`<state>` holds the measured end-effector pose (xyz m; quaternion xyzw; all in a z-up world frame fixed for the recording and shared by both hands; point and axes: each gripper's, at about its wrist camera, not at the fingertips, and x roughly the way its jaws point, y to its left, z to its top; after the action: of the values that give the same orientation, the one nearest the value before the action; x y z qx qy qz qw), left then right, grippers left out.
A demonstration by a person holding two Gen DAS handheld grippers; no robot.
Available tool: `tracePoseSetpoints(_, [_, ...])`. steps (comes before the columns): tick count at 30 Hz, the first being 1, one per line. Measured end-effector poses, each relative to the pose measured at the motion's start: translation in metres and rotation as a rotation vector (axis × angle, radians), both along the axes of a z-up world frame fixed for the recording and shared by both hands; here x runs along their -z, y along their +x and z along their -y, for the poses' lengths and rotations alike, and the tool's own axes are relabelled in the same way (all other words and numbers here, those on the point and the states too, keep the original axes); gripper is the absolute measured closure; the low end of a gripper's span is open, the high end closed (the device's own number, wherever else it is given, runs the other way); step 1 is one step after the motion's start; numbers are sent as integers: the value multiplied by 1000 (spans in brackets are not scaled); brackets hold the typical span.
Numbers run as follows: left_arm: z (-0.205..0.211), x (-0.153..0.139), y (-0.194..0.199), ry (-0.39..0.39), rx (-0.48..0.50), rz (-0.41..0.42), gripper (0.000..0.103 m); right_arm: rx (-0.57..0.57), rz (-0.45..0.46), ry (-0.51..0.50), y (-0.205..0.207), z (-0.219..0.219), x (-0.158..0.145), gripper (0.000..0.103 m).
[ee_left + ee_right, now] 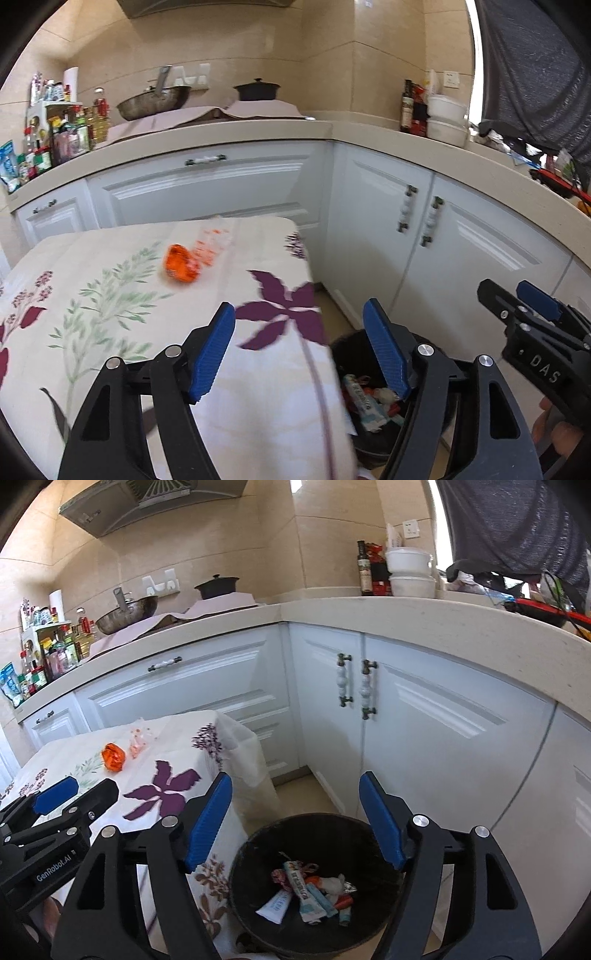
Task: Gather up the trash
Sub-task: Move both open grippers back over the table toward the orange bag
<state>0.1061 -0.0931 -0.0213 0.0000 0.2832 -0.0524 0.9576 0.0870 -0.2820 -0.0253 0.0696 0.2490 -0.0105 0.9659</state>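
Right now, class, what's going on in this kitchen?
A person holds two grippers, both open and empty. The right gripper hovers over the black bin, which already holds wrappers. The left gripper points across the table, where an orange wrapper and a clear one remain.

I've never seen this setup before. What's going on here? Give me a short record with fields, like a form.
Place: kitchen, small table with floral cloth beside white cabinets
Trash still on table: orange wrapper, clear wrapper with orange print
Bin: black trash bin on the floor by the table, wrappers and tubes inside
Left hand-held gripper: open, empty
Right hand-held gripper: open, empty, above the bin
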Motion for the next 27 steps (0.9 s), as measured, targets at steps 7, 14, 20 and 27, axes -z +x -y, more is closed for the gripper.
tracePoseSetpoints(7, [-45, -2, 4, 14, -85, 13, 32, -64, 0, 9, 18, -33, -5, 33])
tracePoseSetpoints(14, [-89, 0, 12, 27, -169, 13, 32, -137, -3, 8, 39, -71, -8, 33])
tracePoseSetpoints(20, [-120, 5, 22, 29, -228, -2, 31, -209, -19, 15, 66, -107, -8, 33])
tracePoseSetpoints(27, [-149, 11, 32, 28, -279, -23, 31, -264, -29, -2, 90, -143, -8, 33])
